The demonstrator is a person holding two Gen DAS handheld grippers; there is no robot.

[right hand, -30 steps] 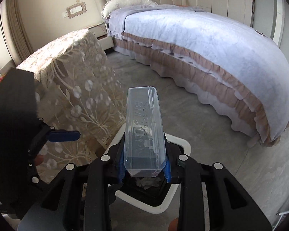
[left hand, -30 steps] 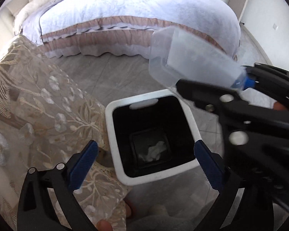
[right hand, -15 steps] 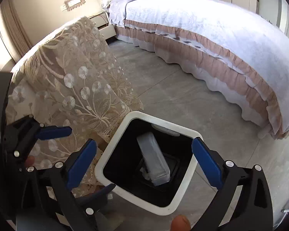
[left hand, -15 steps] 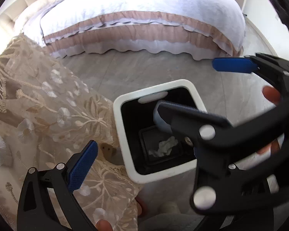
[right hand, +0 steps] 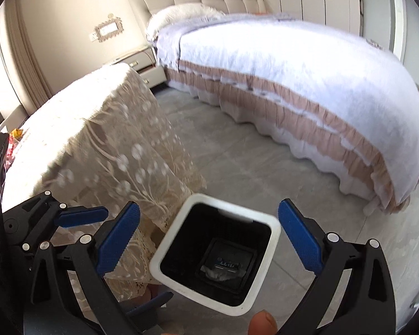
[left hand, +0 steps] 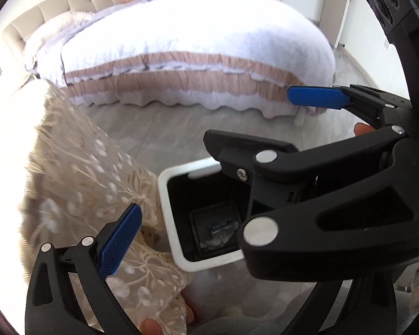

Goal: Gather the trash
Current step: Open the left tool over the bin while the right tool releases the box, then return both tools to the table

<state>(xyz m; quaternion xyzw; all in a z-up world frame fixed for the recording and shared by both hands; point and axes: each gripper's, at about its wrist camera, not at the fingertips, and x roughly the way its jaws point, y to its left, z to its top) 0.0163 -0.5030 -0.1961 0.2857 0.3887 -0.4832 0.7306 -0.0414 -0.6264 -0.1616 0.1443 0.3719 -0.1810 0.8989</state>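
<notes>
A white-rimmed square trash bin [right hand: 269,240] with a black inside stands on the floor beside the lace-covered table. The clear plastic box [right hand: 227,265] lies at its bottom on a crumpled white tissue [right hand: 213,273]; both also show in the left wrist view, the box [left hand: 219,224] above the tissue [left hand: 218,241]. My right gripper [right hand: 209,243] is open and empty above the bin, and shows in the left wrist view [left hand: 265,117], covering the bin's right half. My left gripper is open and empty; only its left finger [left hand: 120,243] shows, and it appears in the right wrist view [right hand: 82,216].
The table with a beige lace cloth [right hand: 103,145] stands left of the bin [left hand: 170,195]. A large round bed [right hand: 293,83] with a white and pink cover fills the back. A nightstand [right hand: 145,64] stands by the wall. Grey tiled floor [right hand: 251,167] lies between.
The right gripper opened and let the clear box go; it dropped into the bin and now lies flat at the bottom. Both grippers have since risen and tilted up.
</notes>
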